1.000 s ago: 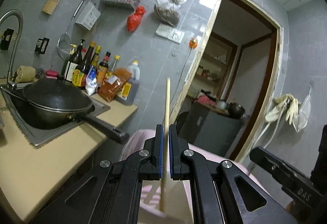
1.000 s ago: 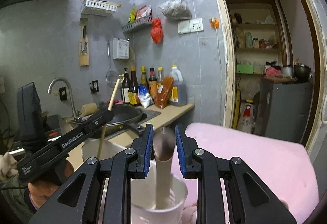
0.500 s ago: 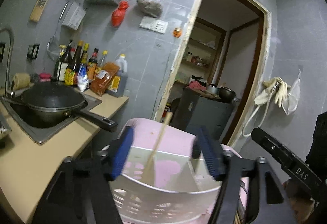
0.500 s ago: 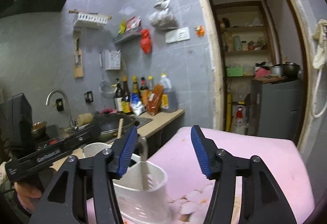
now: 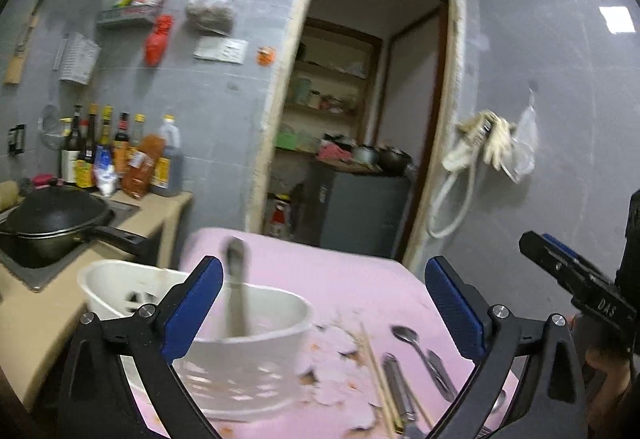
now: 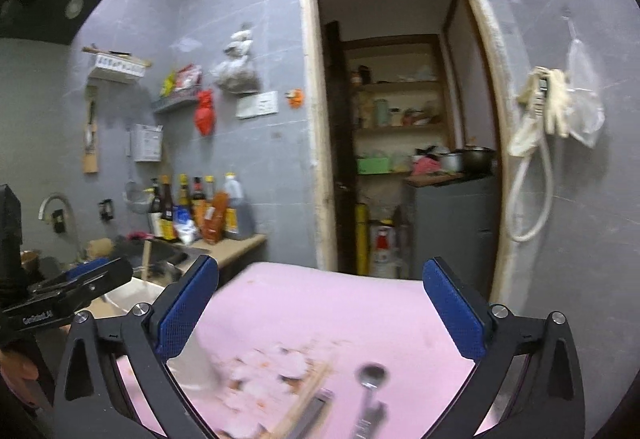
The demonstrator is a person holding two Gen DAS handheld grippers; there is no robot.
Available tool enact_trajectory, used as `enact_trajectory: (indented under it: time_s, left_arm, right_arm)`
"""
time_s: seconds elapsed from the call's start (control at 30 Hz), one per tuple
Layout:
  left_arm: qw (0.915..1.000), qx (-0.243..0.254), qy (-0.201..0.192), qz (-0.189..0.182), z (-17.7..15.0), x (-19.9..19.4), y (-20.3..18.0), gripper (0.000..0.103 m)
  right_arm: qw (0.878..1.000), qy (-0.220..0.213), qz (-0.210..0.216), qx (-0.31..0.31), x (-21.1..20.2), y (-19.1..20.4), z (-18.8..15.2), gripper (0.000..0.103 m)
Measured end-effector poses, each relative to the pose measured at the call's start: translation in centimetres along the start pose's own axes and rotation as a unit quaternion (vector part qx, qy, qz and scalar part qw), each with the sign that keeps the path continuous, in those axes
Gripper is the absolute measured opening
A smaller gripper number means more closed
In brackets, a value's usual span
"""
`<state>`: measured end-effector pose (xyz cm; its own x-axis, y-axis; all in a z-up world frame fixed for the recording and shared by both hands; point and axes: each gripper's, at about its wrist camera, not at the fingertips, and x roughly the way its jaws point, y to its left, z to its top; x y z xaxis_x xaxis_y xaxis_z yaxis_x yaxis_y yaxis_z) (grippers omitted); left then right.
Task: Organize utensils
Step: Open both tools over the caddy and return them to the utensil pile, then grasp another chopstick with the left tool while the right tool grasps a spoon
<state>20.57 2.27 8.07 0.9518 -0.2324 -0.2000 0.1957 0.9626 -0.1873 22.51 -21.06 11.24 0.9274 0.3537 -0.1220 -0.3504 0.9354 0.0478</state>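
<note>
Both of my tongs are opening, blue pads spread wide, nothing between them.

My left tongs [image 5: 324, 303] hang over the pink table [image 5: 352, 279]. Just past the left pad stands the white utensil holder [image 5: 256, 351], near the table's left edge. 1 grey-handled utensil [image 5: 236, 291] stands upright in its nearer compartment; what kind it is I cannot tell, blurred. What the farther compartment holds is hidden from me.

Right of the holder, loose on the pink table: a pair of wooden chopsticks [image 5: 378, 375], a metal spoon [image 5: 416, 349], and a flat metal handle [image 5: 394, 383] between them. All lie flat, close together, apart from the holder.

My right tongs [image 6: 320, 303] point over the same loose pile; the spoon [image 6: 372, 379] and chopsticks [image 6: 304, 399] show blurred below the pads.

Left of the table is the kitchen counter [image 5: 36, 319] with a black wok [image 5: 56, 223].
</note>
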Motion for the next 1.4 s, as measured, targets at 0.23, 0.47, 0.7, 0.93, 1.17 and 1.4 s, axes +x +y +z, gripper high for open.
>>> enact_trajectory:
  time_s: [0.23,0.47,0.7,0.93,1.17,1.4]
  left_arm:
    - [0.9967,0.013,0.075,-0.029,-2.7,3.3,-3.4,0.099]
    - [0.9852,0.038,0.165,-0.028,-5.6,6.1,-5.5,0.099]
    - [0.9709,0.052,0.232,-0.027,-7.8,8.4,-6.2,0.084]
    - [0.9543,0.045,0.293,-0.035,-9.7,10.3,-6.0,0.047]
    - [0.9382,0.027,0.343,-0.037,-10.5,11.9,-5.6,0.026]
    - [0.9322,0.012,0.36,-0.031,-10.4,12.4,-5.0,0.018]
  right_arm:
    - [0.997,0.047,-0.055,0.002,-1.9,-4.3,-2.0,0.103]
    - [0.989,0.127,-0.072,0.019,-1.7,-7.3,-5.0,0.103]
    - [0.977,0.201,-0.062,0.04,-2.0,-8.4,-8.0,0.099]
    - [0.96,0.27,-0.023,0.064,-2.8,-8.4,-10.2,0.062]
    - [0.94,0.335,0.018,0.066,-2.4,-7.6,-11.9,0.028]
    - [0.937,0.344,0.028,0.058,-1.3,-7.4,-12.4,0.006]
